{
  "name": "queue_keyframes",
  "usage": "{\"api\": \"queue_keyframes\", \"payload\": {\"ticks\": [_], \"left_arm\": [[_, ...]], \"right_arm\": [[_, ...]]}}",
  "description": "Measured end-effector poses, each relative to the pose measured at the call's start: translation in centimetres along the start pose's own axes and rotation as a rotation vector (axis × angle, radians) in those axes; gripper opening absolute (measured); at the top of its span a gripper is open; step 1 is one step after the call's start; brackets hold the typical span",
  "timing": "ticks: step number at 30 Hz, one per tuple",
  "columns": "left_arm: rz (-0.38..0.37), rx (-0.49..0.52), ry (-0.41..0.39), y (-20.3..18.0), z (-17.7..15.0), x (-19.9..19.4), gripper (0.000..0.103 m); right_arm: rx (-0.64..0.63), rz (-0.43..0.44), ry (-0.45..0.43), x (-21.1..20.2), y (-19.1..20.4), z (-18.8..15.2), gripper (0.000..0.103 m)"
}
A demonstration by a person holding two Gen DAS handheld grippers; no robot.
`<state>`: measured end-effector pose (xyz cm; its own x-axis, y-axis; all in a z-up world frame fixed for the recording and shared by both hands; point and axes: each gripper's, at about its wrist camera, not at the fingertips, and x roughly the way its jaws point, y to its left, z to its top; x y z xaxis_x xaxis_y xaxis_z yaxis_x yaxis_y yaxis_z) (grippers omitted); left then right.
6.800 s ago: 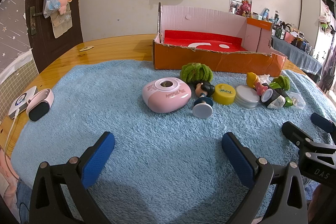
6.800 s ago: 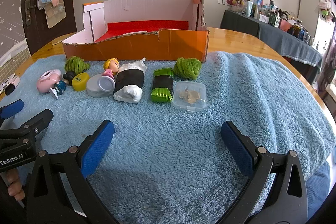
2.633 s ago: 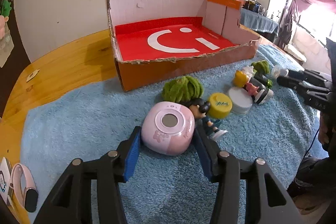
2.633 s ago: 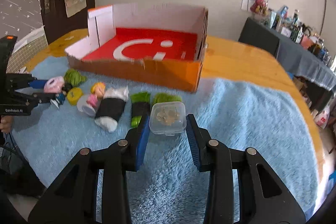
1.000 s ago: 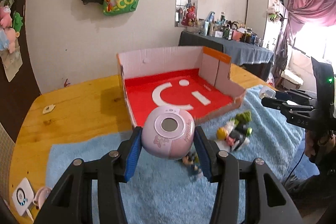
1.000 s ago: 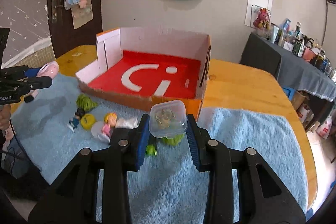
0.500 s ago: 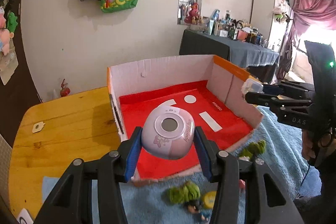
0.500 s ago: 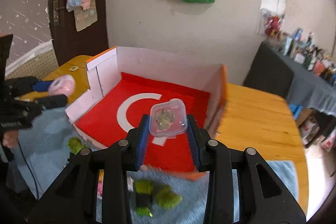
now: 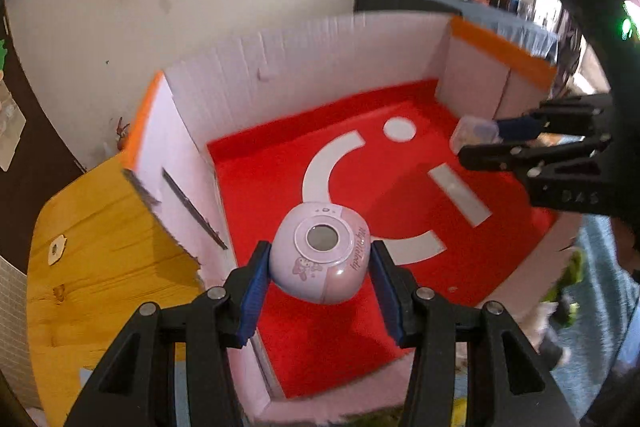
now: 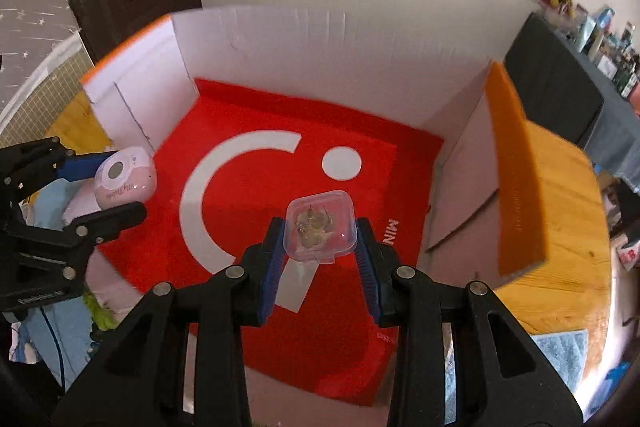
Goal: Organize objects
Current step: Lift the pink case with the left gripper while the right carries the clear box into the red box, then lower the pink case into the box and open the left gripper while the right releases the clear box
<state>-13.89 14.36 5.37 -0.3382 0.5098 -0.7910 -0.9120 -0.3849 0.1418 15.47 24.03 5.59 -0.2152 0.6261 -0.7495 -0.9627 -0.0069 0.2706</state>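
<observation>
My left gripper (image 9: 320, 263) is shut on a pink rounded case (image 9: 320, 259) with a round window and holds it above the near left of the cardboard box's red floor (image 9: 288, 179). It also shows in the right wrist view (image 10: 122, 179). My right gripper (image 10: 320, 239) is shut on a small clear plastic box (image 10: 320, 227) with tiny pieces inside and holds it over the right middle of the box floor (image 10: 248, 211). The clear box also shows in the left wrist view (image 9: 474, 135).
The box has white inner walls (image 10: 320, 59) and orange outer edges (image 10: 516, 163). It stands on a wooden table (image 9: 100, 227). Green and other small toys (image 9: 568, 271) lie on the blue towel (image 10: 560, 347) in front of the box.
Both grippers have moved forward and lower over the box with their objects. The box floor now fills both views and the toys on the towel have slipped to the edges.
</observation>
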Motion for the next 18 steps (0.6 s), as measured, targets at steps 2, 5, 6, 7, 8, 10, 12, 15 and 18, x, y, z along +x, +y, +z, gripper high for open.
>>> {"api": "queue_keyframes", "payload": {"ticks": [2,5,6,7,8,10,12,15,18], "left_arm": [[0.005,0.004,0.025,0.1,-0.1,1.0,0.051],[0.011,0.008,0.053,0.4,-0.4,2.0,0.051],[0.014,0.013,0.054,0.4,-0.5,2.1,0.051],[0.02,0.026,0.052,0.3,-0.5,2.2,0.051],[0.021,0.035,0.053,0.1,-0.5,2.2,0.051],[0.018,0.042,0.057,0.0,-0.5,2.3,0.051],[0.023,0.051,0.059,-0.1,-0.5,2.4,0.051],[0.023,0.057,0.066,0.0,-0.4,2.4,0.051],[0.02,0.062,0.073,0.1,-0.3,2.4,0.051]], "right_arm": [[-0.01,-0.006,0.025,0.5,0.1,0.0,0.033],[-0.012,-0.009,0.063,1.2,-0.1,-0.1,0.033],[-0.009,-0.011,0.073,1.4,-0.2,-0.1,0.033],[-0.009,-0.006,0.082,1.6,-0.3,-0.2,0.033],[-0.009,-0.003,0.088,1.8,-0.4,-0.4,0.033],[-0.014,-0.004,0.1,2.0,-0.4,-0.6,0.033],[-0.024,0.002,0.111,2.3,-0.4,-0.9,0.033],[-0.027,0.011,0.124,2.4,-0.6,-1.3,0.033],[-0.029,0.012,0.13,2.2,-0.7,-1.5,0.033]]}}
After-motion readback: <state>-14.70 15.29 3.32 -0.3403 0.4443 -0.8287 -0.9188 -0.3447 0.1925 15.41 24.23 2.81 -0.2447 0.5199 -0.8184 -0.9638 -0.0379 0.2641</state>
